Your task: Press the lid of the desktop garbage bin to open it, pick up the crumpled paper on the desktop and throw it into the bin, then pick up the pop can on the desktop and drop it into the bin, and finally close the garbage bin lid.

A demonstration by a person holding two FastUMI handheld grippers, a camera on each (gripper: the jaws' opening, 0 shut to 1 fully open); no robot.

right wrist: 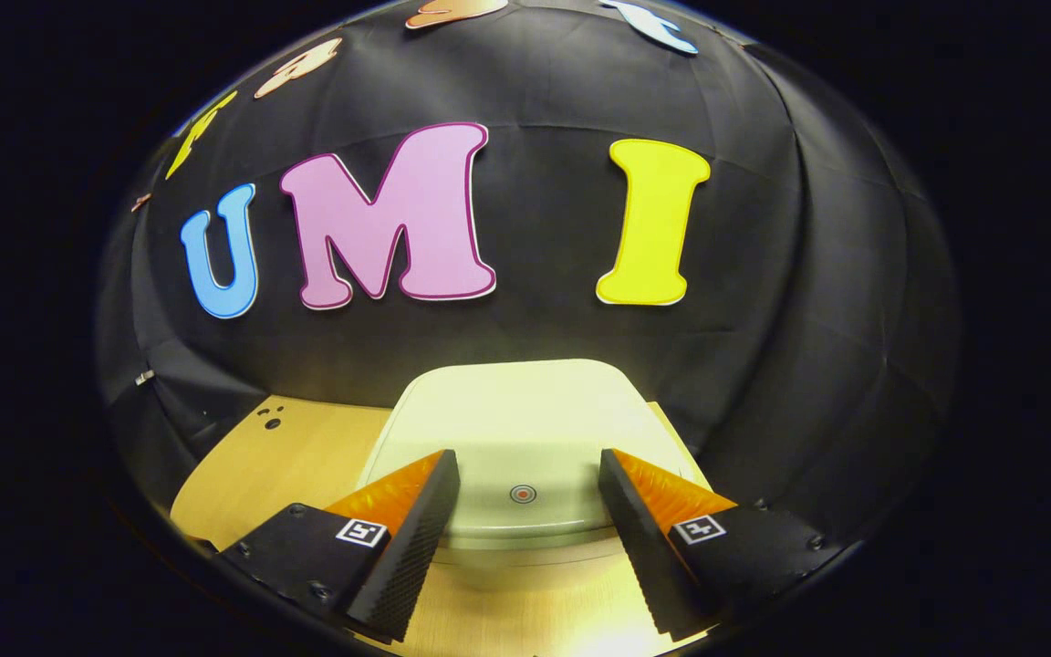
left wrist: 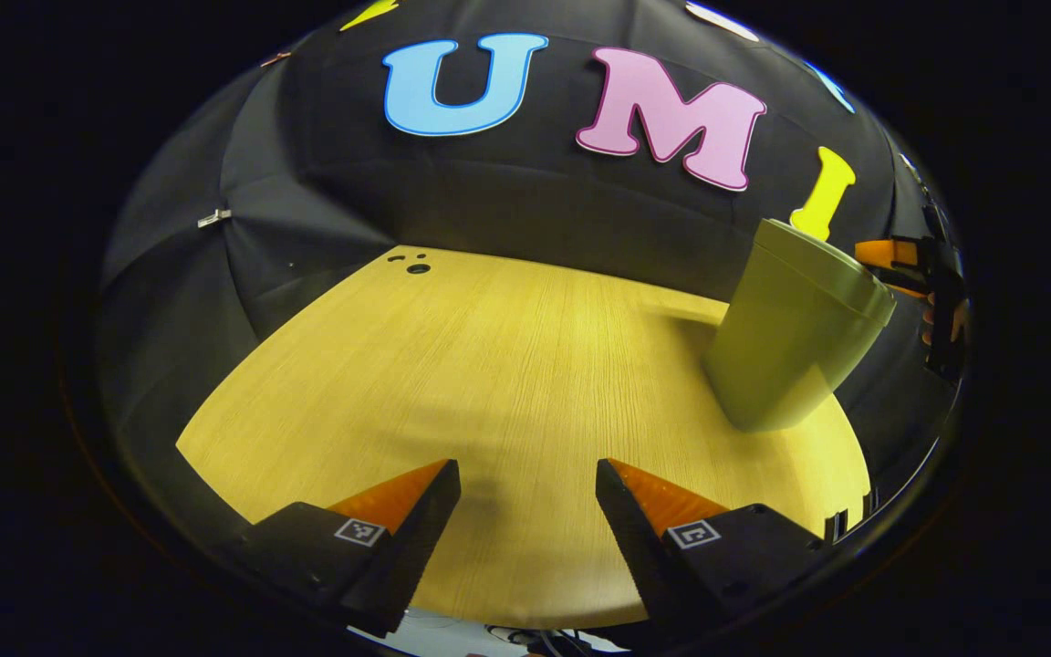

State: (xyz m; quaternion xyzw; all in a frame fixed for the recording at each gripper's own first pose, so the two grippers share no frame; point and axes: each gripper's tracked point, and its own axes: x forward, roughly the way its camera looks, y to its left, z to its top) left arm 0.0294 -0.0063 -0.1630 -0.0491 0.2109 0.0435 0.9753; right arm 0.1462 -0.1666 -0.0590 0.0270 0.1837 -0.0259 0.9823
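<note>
1. A pale green desktop bin (left wrist: 795,333) stands on the wooden table (left wrist: 507,365), toward its right side in the left gripper view, near the black cloth wall. Its lid (right wrist: 525,429) lies flat and closed, with a small round mark (right wrist: 523,494) near the front edge.
2. The right gripper (right wrist: 525,497) hovers just above the lid, fingers spread wide with nothing between them, the round mark sitting in the gap.
3. The left gripper (left wrist: 525,493) hangs over bare table, well apart from the bin, also spread wide and empty.
4. No paper or can appears on the visible tabletop.
5. Judging progress: with the lid down and both tools empty, the task is either at its opening press or already at its close; these views cannot settle which.
</note>
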